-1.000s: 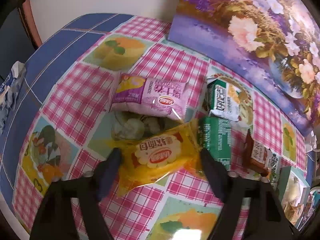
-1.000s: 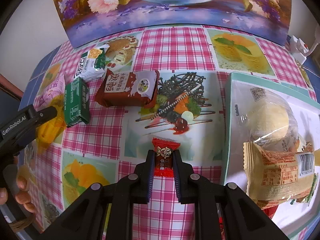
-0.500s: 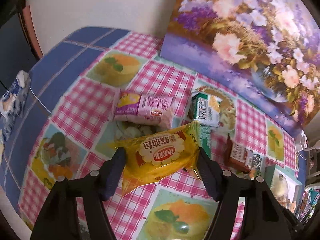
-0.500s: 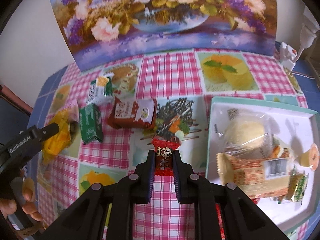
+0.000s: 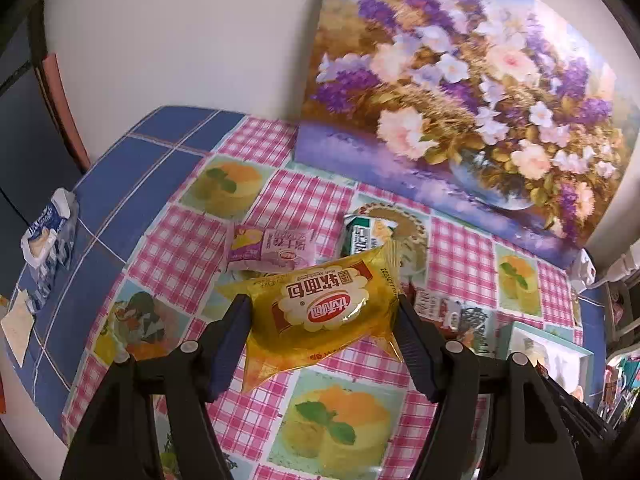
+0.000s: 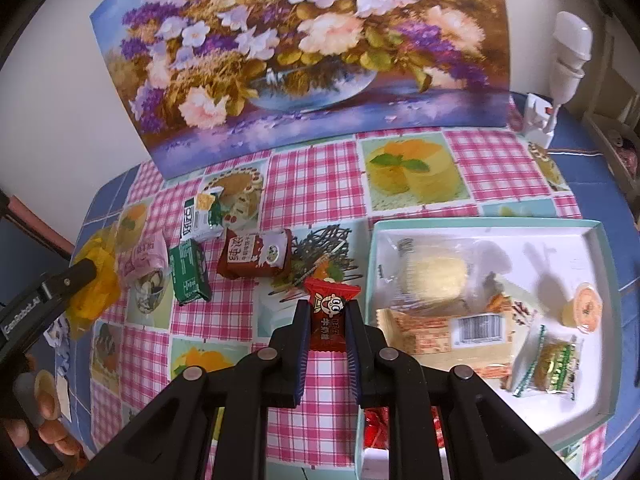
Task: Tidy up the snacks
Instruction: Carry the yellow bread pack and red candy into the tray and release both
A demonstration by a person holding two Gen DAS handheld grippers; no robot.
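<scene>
My left gripper [image 5: 322,314] is shut on a yellow bread packet [image 5: 320,314] and holds it well above the checked tablecloth; the packet also shows at the left of the right wrist view [image 6: 94,280]. My right gripper [image 6: 328,314] is shut on a small red candy [image 6: 329,314], lifted above the table just left of the white tray [image 6: 604,264]. The tray holds a clear-wrapped bun [image 6: 434,276], an orange wafer packet [image 6: 448,330], a jelly cup [image 6: 586,308] and a green-trimmed cookie packet [image 6: 554,362].
On the cloth lie a pink packet [image 5: 272,250], a white-green carton [image 6: 200,216], a green box [image 6: 188,274] and a brown-red packet [image 6: 256,258]. A flower painting [image 6: 312,48] leans on the wall behind. A tissue pack [image 5: 48,240] lies at the far left.
Both grippers have risen higher above the table with their snacks. More of the painting and the whole tray have come into view.
</scene>
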